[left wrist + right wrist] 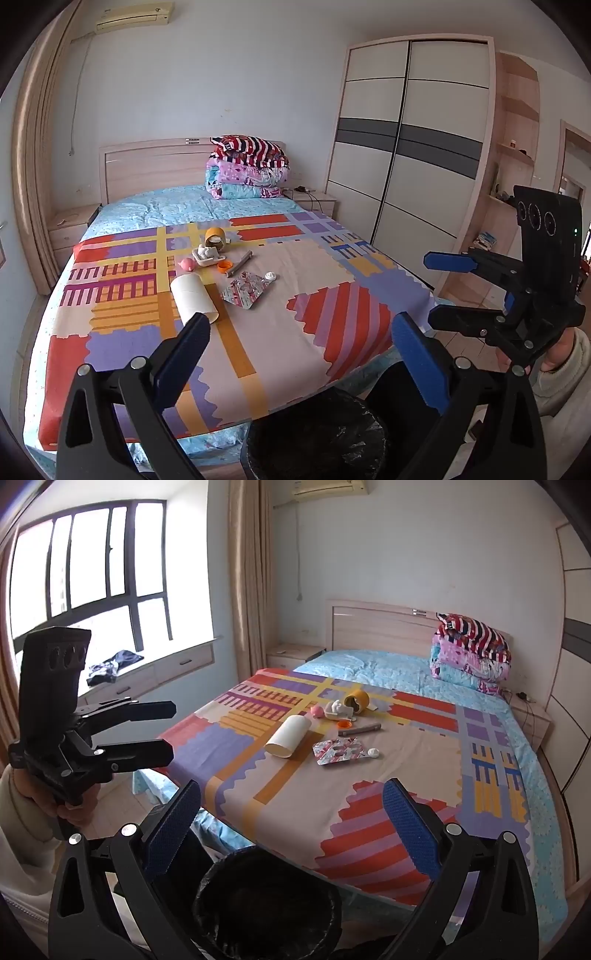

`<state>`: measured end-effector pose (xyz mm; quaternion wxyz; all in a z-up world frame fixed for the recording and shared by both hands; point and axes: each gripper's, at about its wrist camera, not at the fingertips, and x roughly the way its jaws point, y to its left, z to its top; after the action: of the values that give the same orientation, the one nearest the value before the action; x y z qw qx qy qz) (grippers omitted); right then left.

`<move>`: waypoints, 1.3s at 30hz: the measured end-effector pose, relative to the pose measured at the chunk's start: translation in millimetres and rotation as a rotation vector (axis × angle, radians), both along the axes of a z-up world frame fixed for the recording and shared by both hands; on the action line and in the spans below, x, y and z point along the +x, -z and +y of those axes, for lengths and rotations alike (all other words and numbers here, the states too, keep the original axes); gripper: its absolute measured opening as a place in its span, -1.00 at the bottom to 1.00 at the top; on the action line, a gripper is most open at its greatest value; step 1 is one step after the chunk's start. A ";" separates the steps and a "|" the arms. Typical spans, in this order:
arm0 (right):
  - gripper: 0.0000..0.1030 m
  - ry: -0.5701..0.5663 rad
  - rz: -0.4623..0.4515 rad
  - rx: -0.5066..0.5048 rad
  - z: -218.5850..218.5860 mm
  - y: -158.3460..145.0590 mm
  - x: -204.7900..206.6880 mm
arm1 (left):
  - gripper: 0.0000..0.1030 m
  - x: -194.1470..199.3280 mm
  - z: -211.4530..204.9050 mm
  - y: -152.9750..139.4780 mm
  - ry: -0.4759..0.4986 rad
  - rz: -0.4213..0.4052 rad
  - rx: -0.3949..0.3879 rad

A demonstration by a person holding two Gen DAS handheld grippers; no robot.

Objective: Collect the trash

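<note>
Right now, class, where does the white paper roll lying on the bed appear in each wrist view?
Left wrist view: white paper roll lies left of centre, just above the left claw's left finger.
Right wrist view: roll sits near centre.
Shared landmark: the foil wrapper lies just right of it.

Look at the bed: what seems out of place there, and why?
A cluster of litter sits mid-bed: a cardboard tube on its side, a crumpled foil wrapper, a tipped yellow tape roll. The lined bin stands at the bed's foot.
</note>
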<state>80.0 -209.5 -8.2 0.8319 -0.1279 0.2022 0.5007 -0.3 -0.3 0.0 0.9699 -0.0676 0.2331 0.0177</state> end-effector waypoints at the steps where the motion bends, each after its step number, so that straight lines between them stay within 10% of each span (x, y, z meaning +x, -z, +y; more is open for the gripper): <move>1: 0.94 0.002 -0.001 0.003 -0.1 -0.1 0.0 | 0.85 0.0 -0.1 0.0 -0.005 0.002 0.002; 39: 0.94 0.002 0.009 -0.001 -0.2 -1.1 -0.4 | 0.85 0.0 3.9 0.9 -0.022 0.012 -0.016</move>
<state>79.6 -209.7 -7.1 0.8314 -0.1259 0.2066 0.5003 -0.3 3.5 -0.9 0.9677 -0.0776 0.2383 0.0269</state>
